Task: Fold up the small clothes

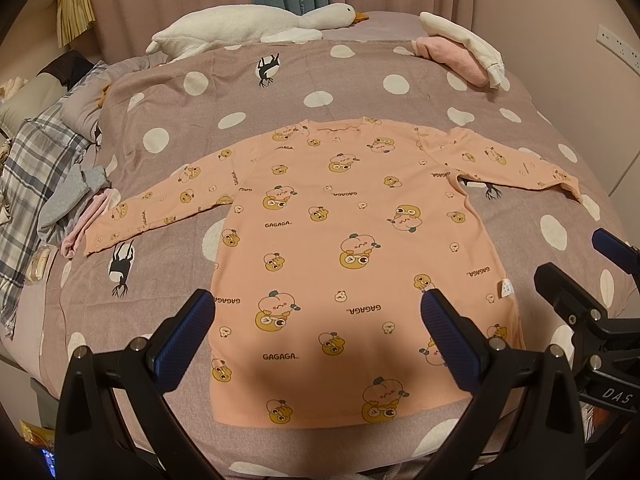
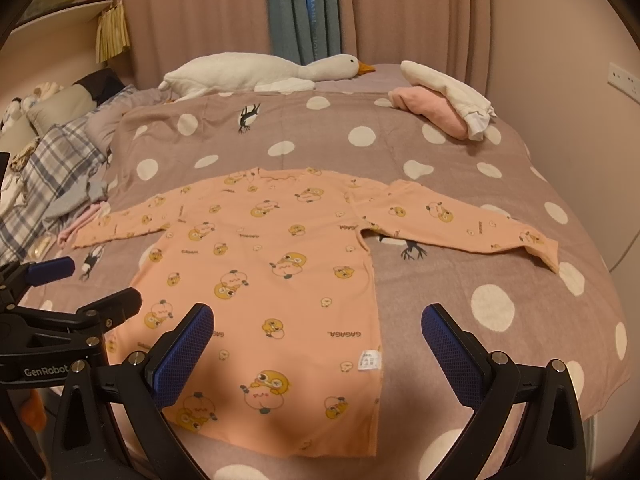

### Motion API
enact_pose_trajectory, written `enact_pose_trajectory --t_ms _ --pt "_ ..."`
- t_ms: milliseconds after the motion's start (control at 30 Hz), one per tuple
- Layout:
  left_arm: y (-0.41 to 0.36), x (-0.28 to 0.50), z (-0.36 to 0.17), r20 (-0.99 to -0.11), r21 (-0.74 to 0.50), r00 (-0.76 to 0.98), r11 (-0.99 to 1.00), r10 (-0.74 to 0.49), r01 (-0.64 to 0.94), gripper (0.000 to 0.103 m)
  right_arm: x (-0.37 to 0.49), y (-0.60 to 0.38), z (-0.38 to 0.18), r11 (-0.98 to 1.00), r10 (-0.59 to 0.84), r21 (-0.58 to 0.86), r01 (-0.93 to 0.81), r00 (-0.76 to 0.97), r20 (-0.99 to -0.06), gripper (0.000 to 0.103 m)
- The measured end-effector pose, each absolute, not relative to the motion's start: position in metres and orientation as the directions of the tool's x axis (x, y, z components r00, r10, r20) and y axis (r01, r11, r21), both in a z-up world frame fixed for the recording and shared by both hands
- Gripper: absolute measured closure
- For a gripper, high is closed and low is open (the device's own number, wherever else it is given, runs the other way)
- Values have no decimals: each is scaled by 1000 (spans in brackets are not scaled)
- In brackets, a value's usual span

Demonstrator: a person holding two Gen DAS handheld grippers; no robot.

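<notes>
both grippers, left gripper and right gripper, hover spread wide and empty above the flat shirt hem; "gagaga" is printed across it.

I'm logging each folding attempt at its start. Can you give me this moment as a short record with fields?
garment: peach long-sleeved shirt, printed with cartoon figures
state: spread flat, both sleeves out, unfolded
surface: polka-dot bedspread
left gripper: open, above the hem, holding nothing
right gripper: open, above the shirt's right edge, holding nothing
far end: goose plush, folded clothes
</notes>
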State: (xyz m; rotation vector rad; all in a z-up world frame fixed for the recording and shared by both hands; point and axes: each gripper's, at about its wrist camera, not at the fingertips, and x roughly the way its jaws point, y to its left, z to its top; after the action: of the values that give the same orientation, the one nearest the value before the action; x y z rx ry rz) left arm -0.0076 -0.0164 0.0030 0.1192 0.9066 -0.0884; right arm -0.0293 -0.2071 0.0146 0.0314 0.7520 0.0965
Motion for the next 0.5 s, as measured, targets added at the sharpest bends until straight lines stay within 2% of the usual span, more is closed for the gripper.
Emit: enact_pose_trajectory --t_ms 267,500 --pt "-22 -6 -2 -796 55 604 989 -41 139 0 -29 -215 7 994 111 92 -66 721 -684 0" --pt "-31 14 -25 -820 -82 551 985 -154 152 0 -19 -259 -23 943 265 332 -31 674 -690 0"
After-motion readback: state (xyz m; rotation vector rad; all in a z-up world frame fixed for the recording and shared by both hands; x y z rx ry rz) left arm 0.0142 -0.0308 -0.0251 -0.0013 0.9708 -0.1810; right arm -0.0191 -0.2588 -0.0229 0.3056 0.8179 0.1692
